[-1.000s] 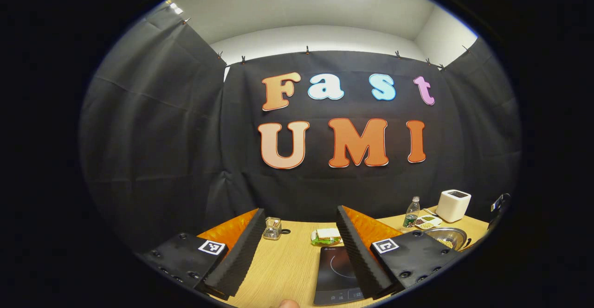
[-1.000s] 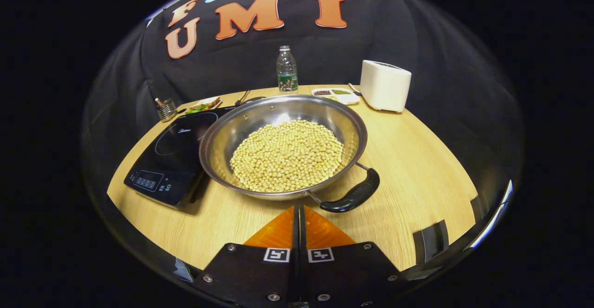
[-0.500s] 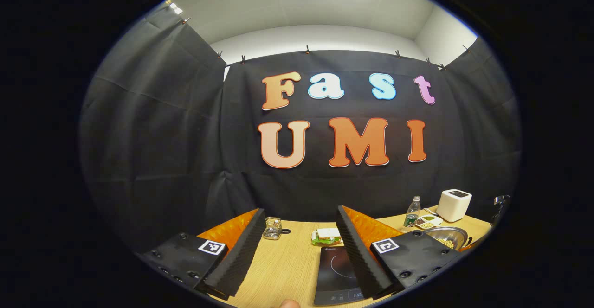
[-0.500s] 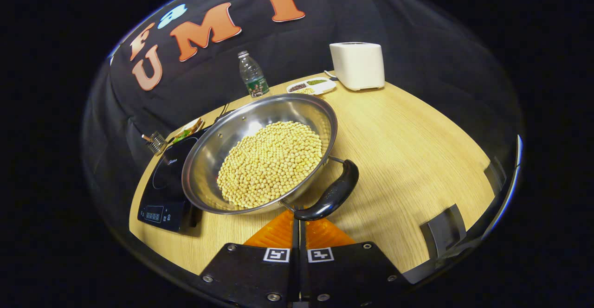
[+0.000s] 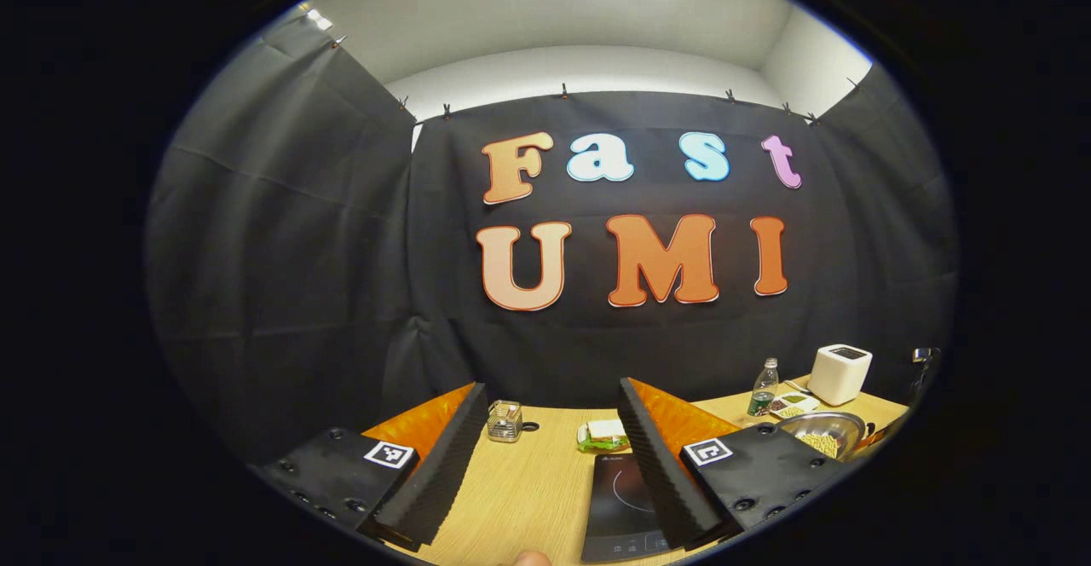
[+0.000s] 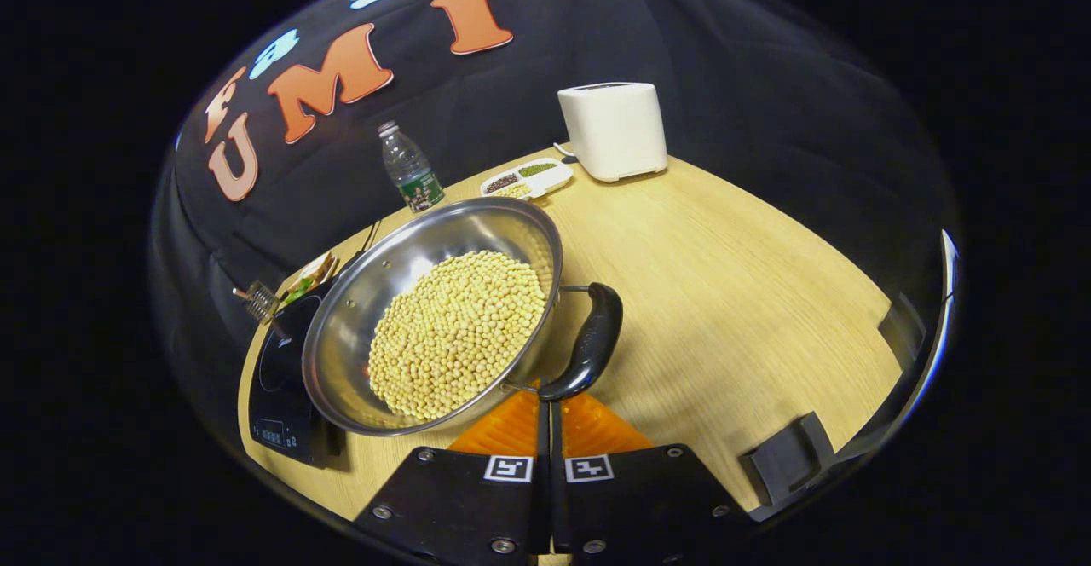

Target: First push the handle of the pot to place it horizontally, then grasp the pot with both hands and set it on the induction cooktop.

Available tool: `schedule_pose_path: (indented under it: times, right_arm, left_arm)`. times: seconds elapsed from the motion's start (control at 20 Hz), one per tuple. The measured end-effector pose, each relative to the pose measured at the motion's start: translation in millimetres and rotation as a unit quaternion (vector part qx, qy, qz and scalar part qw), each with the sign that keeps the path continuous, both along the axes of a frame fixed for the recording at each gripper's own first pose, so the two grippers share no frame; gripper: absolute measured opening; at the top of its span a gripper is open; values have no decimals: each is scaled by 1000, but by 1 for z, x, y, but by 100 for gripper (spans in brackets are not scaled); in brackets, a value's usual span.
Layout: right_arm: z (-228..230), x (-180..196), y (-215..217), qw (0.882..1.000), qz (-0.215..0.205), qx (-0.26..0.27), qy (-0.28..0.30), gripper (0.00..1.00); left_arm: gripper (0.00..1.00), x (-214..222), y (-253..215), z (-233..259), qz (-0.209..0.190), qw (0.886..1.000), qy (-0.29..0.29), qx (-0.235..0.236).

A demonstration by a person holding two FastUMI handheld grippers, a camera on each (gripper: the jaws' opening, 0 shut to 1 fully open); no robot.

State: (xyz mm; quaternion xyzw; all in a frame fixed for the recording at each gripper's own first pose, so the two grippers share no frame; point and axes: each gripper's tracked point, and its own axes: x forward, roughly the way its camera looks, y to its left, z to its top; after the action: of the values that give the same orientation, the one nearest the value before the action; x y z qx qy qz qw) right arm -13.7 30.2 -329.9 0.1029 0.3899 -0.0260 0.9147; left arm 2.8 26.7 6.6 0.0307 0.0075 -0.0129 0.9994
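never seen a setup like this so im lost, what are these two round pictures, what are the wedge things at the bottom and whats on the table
A person holds a two-finger claw in each hand, and a fisheye camera rides on each one, looking along its fingers.

In the left gripper view, the left claw is open and holds nothing, raised over the wooden table. Below it lie the induction cooktop, a sandwich and a small wire basket.

In the right gripper view, the right claw is shut, with nothing between its fingers. Its tips meet the near end of the pot's black handle, apparently nudging it. The steel pot is full of soybeans and stands on the table beside the cooktop. Behind it are a water bottle, a divided dish of grains and a white toaster.
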Motion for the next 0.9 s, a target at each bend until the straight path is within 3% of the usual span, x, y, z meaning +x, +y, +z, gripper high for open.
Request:
schedule_pose_path:
  times: [0.9]
  right_arm:
    - [0,77,-47,998,-29,-46,-18,0]
  left_arm:
    - [100,19,-18,-24,0,1000,22,1]
